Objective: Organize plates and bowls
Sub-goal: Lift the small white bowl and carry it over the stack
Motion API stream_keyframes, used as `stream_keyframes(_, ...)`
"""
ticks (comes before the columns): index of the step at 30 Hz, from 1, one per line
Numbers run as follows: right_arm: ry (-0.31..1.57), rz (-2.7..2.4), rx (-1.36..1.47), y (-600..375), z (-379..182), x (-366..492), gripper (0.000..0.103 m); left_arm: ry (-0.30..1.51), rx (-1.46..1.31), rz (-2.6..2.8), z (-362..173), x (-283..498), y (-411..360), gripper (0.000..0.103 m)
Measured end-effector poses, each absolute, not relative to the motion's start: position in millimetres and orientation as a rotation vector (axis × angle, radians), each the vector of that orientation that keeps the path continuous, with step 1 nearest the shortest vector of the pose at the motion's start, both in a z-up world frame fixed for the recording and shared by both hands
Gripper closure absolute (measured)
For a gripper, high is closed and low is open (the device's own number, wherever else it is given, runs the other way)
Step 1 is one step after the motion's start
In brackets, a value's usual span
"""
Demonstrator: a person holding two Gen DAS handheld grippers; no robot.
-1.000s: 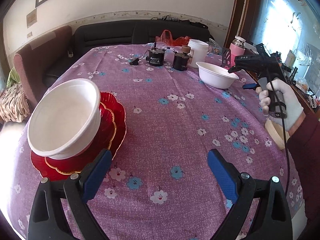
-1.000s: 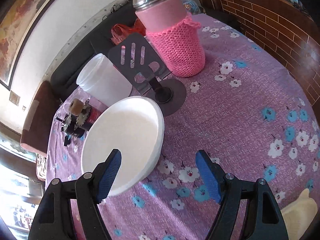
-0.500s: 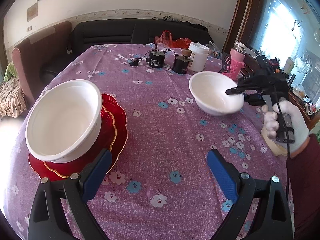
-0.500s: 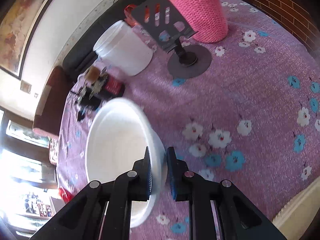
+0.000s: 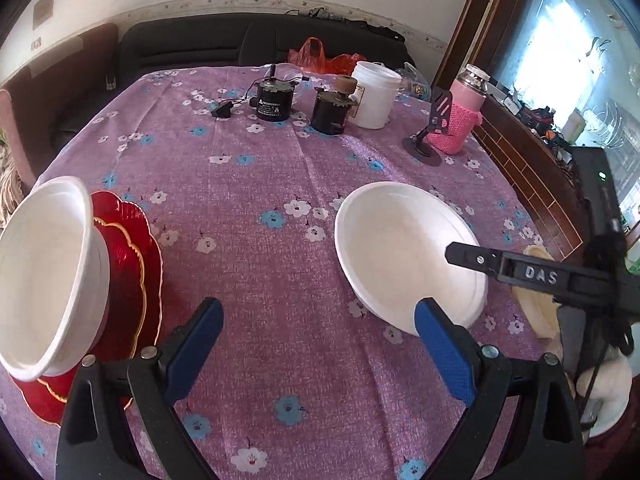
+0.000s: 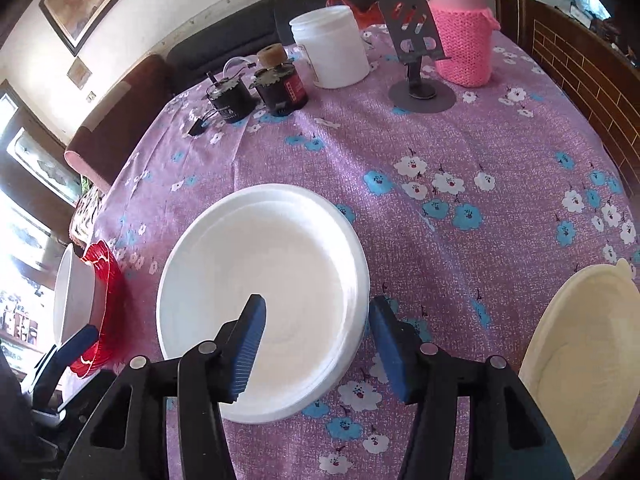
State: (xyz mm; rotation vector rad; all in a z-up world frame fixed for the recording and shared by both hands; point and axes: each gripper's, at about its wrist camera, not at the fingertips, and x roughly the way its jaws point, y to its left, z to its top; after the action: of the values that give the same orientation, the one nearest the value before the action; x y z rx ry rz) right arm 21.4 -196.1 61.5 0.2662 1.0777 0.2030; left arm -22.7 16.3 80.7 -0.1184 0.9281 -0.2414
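A white bowl sits on the purple flowered cloth near the front; it also shows in the left wrist view. My right gripper is open, its fingers astride the bowl's near rim, one over the inside and one outside. At the left, another white bowl sits on stacked red plates; they show small in the right wrist view. My left gripper is open and empty over bare cloth between the two bowls.
At the back stand two black motors, a white tub, a phone stand and a pink-sleeved flask. A cream dish lies at the right edge. A brick-pattern wall borders the right.
My right gripper carried the white bowl from the back toward the front, set it on the cloth and opened its fingers. My left gripper stayed open and drew nearer.
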Motion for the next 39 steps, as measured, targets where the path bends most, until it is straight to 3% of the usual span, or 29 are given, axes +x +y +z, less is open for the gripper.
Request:
stream_keyframes(10,1.055,0.150,0.260,-200,49,19,0.046,1.013,-0.200,-0.231,52,38,10,0.009)
stream_keyframes(13,1.053,0.151,0.265,-199,46,20,0.053,1.043,-0.207,-0.261,44,44,-1,0.025)
stream_keyframes(15,1.052,0.151,0.264,-198,45,20,0.054,1.069,-0.204,-0.279,36,48,-10,0.044)
stream_keyframes(17,1.050,0.148,0.269,-198,44,19,0.060,1.100,-0.198,-0.282,27,51,-15,0.079)
stream_keyframes(19,1.052,0.151,0.272,-197,44,19,0.065,1.121,-0.205,-0.298,21,52,-19,0.093)
stream_keyframes(22,1.061,0.165,0.267,-193,42,18,0.084,1.100,-0.182,-0.295,24,44,-22,0.094)
stream_keyframes(30,0.987,0.184,0.199,-173,70,-3,0.085,1.002,-0.172,-0.273,61,10,-3,0.094)
stream_keyframes(39,0.862,0.300,0.078,-91,129,-30,0.085,0.840,-0.154,-0.141,126,-42,79,0.093)
